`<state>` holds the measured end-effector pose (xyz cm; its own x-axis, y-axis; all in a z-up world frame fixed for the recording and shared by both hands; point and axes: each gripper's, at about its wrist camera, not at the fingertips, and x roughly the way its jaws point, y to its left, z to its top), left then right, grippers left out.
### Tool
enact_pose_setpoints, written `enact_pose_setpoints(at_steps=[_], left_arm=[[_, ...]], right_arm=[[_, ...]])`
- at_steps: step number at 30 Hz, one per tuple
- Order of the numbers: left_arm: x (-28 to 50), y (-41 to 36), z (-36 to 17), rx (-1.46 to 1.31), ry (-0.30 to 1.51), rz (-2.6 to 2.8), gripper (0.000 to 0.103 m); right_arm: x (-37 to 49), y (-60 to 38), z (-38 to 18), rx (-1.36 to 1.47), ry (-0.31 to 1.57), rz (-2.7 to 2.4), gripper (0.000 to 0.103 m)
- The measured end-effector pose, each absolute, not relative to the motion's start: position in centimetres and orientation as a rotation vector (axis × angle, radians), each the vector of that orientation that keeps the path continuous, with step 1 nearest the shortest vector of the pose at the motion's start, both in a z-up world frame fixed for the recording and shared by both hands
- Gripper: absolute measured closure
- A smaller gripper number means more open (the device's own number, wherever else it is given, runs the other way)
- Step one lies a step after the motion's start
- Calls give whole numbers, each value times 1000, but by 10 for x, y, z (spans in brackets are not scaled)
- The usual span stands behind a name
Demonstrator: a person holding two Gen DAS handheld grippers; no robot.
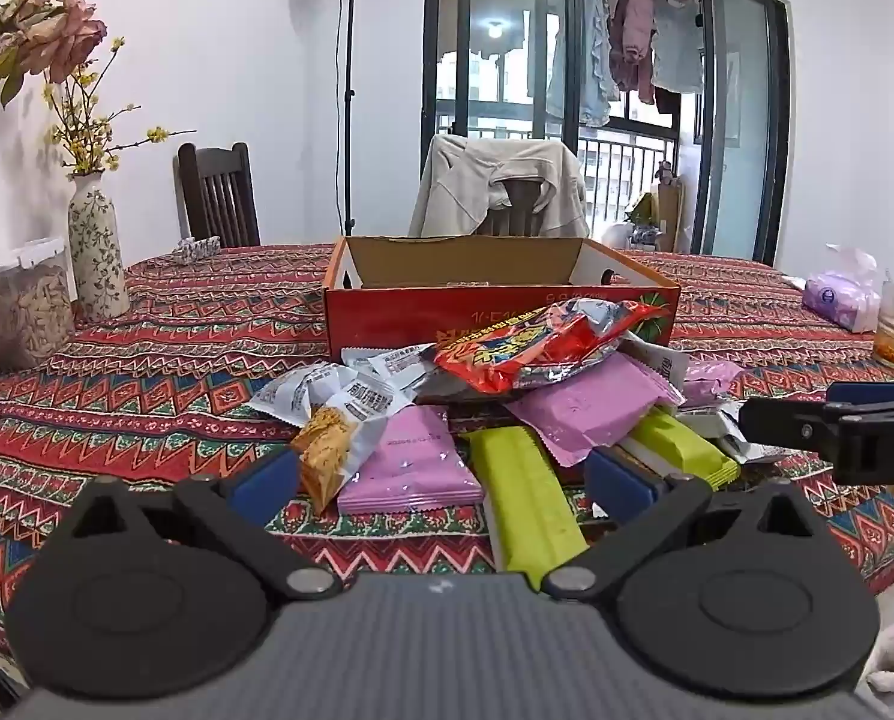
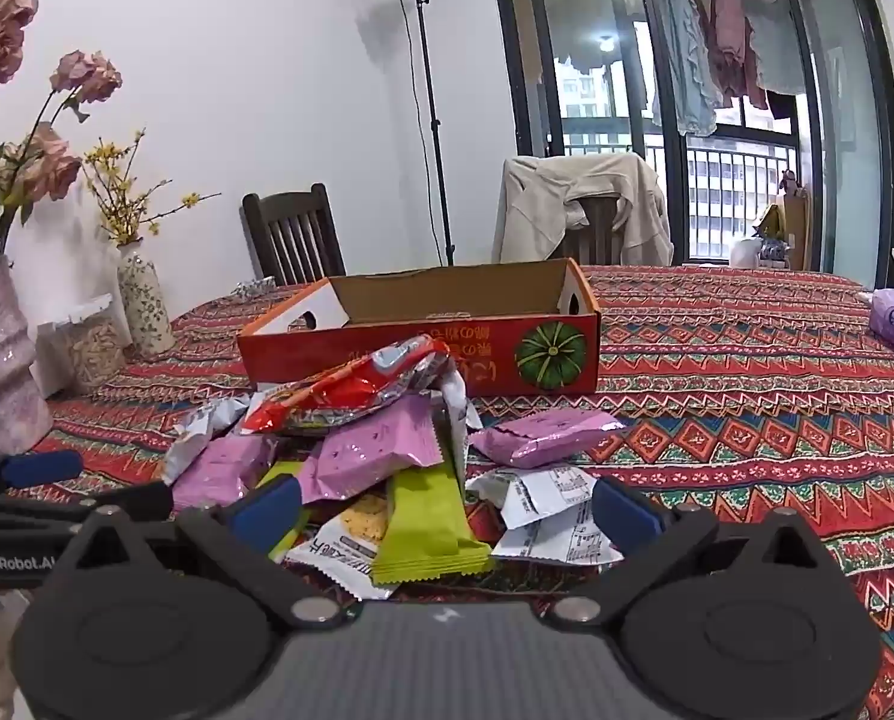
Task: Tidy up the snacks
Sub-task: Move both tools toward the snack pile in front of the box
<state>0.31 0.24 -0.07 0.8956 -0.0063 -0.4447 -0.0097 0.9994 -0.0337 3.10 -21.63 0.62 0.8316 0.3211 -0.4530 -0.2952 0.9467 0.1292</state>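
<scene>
A: Where are they at w/ the snacks?

B: Barely begun, I'd say. The worktop point(image 1: 165, 360), big and draped in a busy red woven-pattern cloth, has the red cardboard box point(image 1: 495, 294) at the far middle: open top, plain brown inside, stiff walls w/ finger holes, a green pumpkin printed on the front. I can't see anything in it from here, though the floor of it is hidden. All the snacks sit in one pile just in front of it, the near side.

A: And the grippers?

B: Left hand-held gripper point(image 1: 441, 480) spread wide, nothing in it, low at the near edge of the pile. Right hand-held gripper point(image 2: 444, 510) same, wide open and empty, coming at the pile from the right. So it's the reach-and-pick step.

A: What's easiest to grab?

B: Biggest is the red crinkly bag point(image 1: 543, 348), foil-lined, puffy, topmost, leaning on the box front. Prob. slippery and squashy. Then the pink flat packets point(image 1: 414, 462), matte w/ a bit of sheen, pillow-shaped w/ crimped ends; one pink packet point(image 2: 543, 429) lies apart on the right. The lime-green bars point(image 2: 432, 516) are long, narrow, firm-looking, nearest each gripper. The white sachets point(image 2: 558, 516) are small and crumpled.

A: Next move?

B: I'd guess close on a green bar across its narrow width, lift clear w/o dragging its neighbours, then carry it over the box wall.
</scene>
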Motion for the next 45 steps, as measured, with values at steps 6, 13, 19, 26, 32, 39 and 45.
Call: enact_pose_setpoints(at_steps=[6,13,19,26,32,39,45], left_arm=[[5,5,-1,-58,449,12,0],[4,4,-5,-67,437,-25,0],[7,6,-8,-81,445,-32,0],[8,8,-10,-87,449,-35,0],[9,8,-10,-89,454,-37,0],[9,10,-11,-93,456,-41,0],[10,9,-11,-94,460,-41,0]], right_arm=[[34,-217,5,73,507,324,0],[27,-219,7,67,502,307,0],[33,-218,3,67,512,312,0],[35,-217,0,65,517,315,0],[35,-216,0,62,518,318,0],[35,-215,-2,62,520,318,0],[36,-215,-3,60,521,322,0]])
